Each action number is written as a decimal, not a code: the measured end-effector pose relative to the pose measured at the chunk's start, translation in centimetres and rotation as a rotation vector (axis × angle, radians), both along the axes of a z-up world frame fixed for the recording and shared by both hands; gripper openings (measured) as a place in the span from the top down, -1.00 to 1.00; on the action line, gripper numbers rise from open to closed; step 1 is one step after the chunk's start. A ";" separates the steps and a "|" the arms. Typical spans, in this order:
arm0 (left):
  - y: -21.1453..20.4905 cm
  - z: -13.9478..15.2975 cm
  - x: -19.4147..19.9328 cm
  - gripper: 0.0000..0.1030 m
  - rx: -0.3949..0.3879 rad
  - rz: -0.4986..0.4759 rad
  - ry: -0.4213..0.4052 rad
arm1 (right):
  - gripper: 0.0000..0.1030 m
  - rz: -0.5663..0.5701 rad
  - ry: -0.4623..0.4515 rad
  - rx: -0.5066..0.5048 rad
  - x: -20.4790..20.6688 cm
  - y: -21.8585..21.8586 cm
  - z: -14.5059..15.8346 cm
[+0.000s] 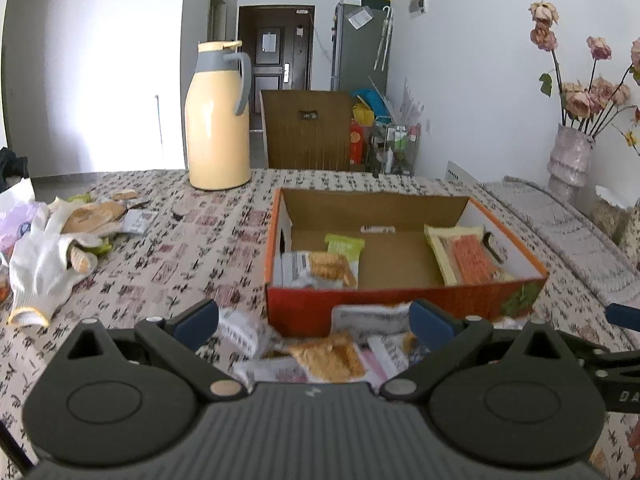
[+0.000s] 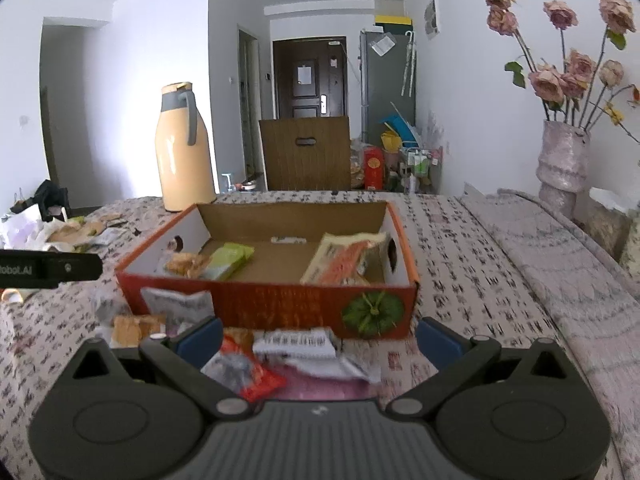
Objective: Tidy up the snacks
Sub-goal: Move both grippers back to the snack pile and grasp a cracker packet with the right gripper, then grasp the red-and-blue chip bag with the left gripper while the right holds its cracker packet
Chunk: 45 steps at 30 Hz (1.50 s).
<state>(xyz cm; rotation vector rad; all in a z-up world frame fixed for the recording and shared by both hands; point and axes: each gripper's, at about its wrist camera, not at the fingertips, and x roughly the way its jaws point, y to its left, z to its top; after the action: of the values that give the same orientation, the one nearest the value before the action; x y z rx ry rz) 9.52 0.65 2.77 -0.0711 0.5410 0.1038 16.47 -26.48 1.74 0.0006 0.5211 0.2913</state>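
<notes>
An orange cardboard box (image 1: 400,300) (image 2: 280,300) sits on the patterned tablecloth. It holds a cracker packet (image 1: 320,268), a green packet (image 1: 344,245) (image 2: 230,260) and a yellow-orange packet (image 1: 464,256) (image 2: 344,258). Loose snack packets lie in front of the box: a cracker packet (image 1: 332,356) and white wrappers (image 1: 368,318) between the fingers of my open left gripper (image 1: 314,322). A red packet (image 2: 248,372) and a white wrapper (image 2: 304,346) lie between the fingers of my open right gripper (image 2: 318,338). Neither gripper holds anything.
A cream thermos jug (image 1: 218,120) (image 2: 184,160) stands behind the box. More wrappers and a white glove (image 1: 40,268) lie at the left. A vase of dried roses (image 2: 564,160) stands at the right beside a grey folded cloth (image 2: 560,248). A wooden chair back (image 1: 308,132) is beyond the table.
</notes>
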 end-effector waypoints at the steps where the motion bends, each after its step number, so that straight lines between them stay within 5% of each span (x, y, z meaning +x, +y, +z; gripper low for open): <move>1: 0.1 -0.2 -0.3 -1.00 -0.004 0.000 0.002 | -1.00 0.000 0.002 -0.001 -0.4 -0.1 -0.1; 22: 0.1 -3.2 -3.6 -1.00 -0.035 -0.059 0.079 | -0.98 -0.078 0.163 -0.035 -6.4 -2.9 -6.5; 36: -1.0 -4.4 -4.5 -1.00 -0.030 -0.098 0.115 | -0.05 -0.059 0.157 -0.051 -6.9 -2.5 -7.5; 45: -2.4 -4.7 -4.2 -1.00 -0.007 -0.136 0.126 | 0.06 -0.057 0.137 0.010 -7.1 -3.3 -7.1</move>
<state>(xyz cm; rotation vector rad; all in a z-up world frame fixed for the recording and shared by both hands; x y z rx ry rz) 5.35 -1.76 -1.94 -0.0349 0.6709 -0.0261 9.38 -29.74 -5.37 0.0450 0.6545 0.2389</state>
